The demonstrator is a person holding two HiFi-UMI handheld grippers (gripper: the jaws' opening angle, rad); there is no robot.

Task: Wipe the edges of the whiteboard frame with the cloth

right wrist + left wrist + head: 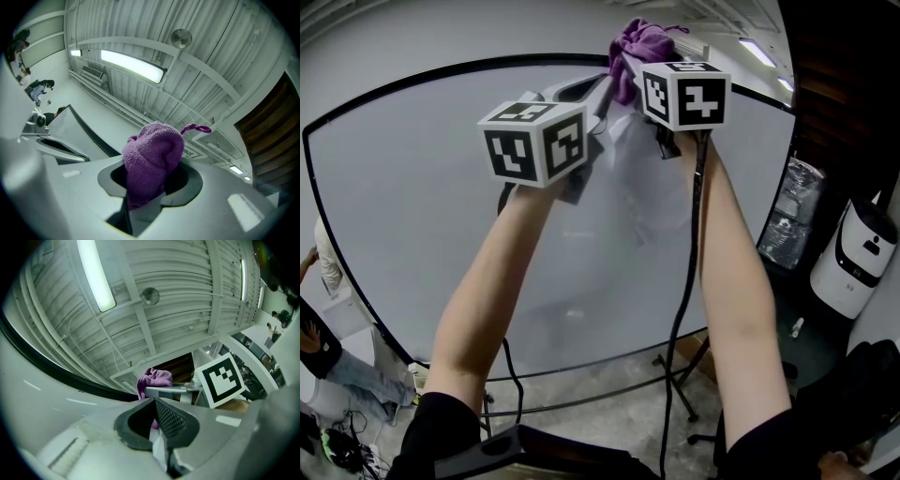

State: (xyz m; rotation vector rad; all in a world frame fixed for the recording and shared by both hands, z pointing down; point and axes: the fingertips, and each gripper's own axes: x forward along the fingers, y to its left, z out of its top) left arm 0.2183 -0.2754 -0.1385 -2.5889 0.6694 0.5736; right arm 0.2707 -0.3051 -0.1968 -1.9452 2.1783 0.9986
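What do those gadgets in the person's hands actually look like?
Both are pale grey plastic tools. The left gripper and right gripper end in tongs with black padded tips. Each carries a white cube printed with black square markers, and a thin black cable trails from them. The person wears black short sleeves.

A workshop-like industrial hall: corrugated metal ceiling on steel beams, tube lights, bare concrete floor, a whiteboard on a stand

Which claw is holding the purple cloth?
The right claw: the purple cloth is pinched between its jaws, while the left claw is shut with nothing in it.
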